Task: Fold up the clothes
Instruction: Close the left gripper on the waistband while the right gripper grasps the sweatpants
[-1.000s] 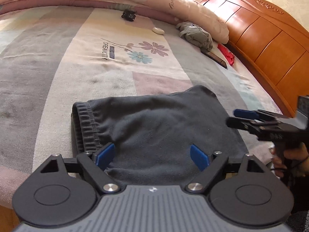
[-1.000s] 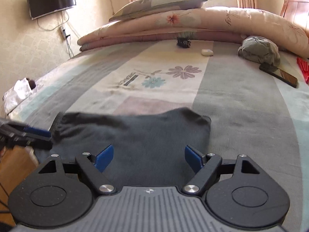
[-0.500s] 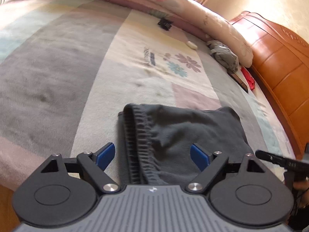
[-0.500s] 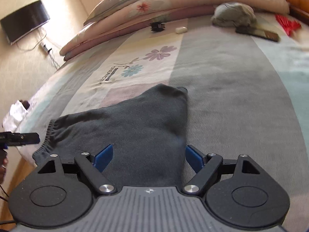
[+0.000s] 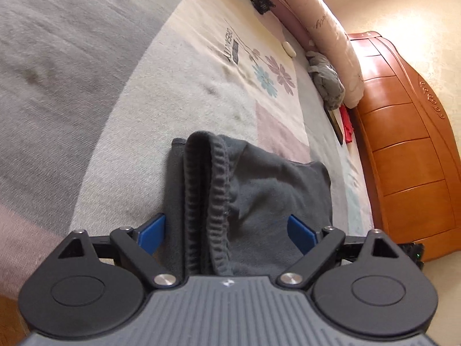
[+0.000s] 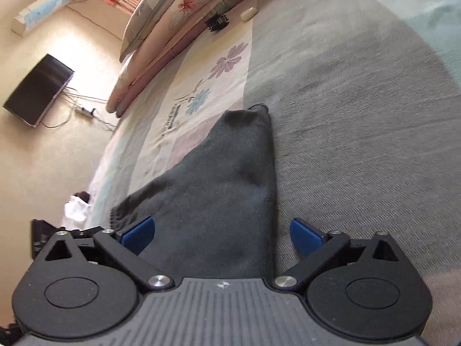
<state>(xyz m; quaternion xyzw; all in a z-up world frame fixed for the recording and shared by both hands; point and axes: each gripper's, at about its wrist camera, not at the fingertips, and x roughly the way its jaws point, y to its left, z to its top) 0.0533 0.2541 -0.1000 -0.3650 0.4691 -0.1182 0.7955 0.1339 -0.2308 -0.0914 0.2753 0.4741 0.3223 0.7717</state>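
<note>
One dark grey garment (image 5: 259, 196) lies bunched near the bed (image 5: 72, 72) edge, straddled by the wide-open, empty left gripper (image 5: 227, 230) and right gripper (image 6: 222, 233); pinching only the top layer could spoil the fold.

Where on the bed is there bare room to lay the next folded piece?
Free: the wide grey stripe right of the dark shorts, and the grey stripe to their left. Crowded: by the rolled quilt, with a hair clip, a crumpled grey garment and a red item.
</note>
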